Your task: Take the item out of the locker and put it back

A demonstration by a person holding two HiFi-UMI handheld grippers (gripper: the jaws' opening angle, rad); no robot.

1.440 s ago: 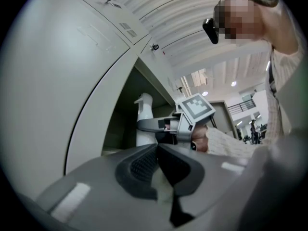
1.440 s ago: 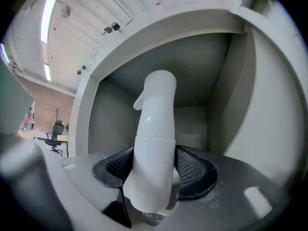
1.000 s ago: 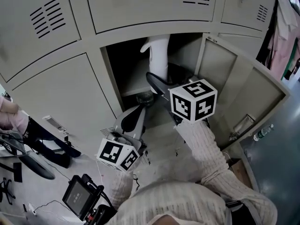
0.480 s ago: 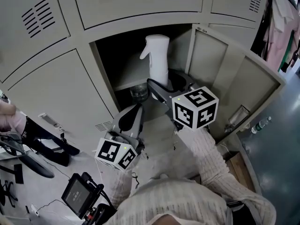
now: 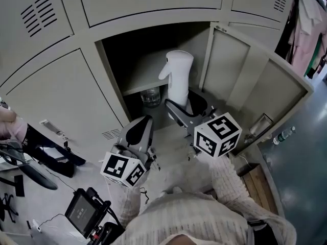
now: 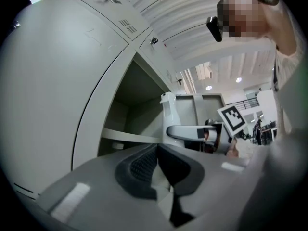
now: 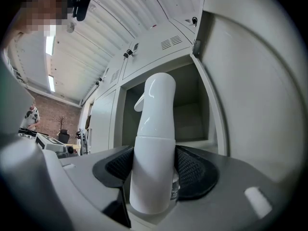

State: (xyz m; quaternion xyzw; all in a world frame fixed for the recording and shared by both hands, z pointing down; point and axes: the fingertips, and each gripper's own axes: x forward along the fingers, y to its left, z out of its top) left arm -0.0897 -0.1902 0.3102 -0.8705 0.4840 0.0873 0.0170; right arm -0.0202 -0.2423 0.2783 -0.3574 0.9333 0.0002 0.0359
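**Position.** The tall white plastic spray bottle (image 5: 179, 80) stands upright at the mouth of the open grey metal locker compartment (image 5: 113, 73), in front of the compartment's inner shelf. Its spray head points toward the compartment's left wall. The views do not show whether its base rests on anything.

**Right gripper.** The right gripper (image 5: 184, 105) is pinching the bottle. In the right gripper view, both ribbed black pads (image 7: 192, 170) press on the lower body of the bottle (image 7: 154, 148), below the seam where the head section begins.

**Left gripper.** The left gripper (image 5: 143, 125) hangs below and in front of the compartment. Its jaws are pressed together with nothing between them (image 6: 156, 162).

**Handling.**
- The bottle looks rigid, smooth and glossy, so it is likely to slip in a loose pinch.
- It is tall and narrow. A low grip probably lets the top sway, so keep it vertical.
- The straight cylindrical lower body is the best place to hold. The tapered head and trigger are poor holds.
- Fill level cannot be judged, so weight is unknown.

**Nearby.** A small clear glass jar (image 5: 151, 97) sits under the compartment's shelf, near the bottle's path.
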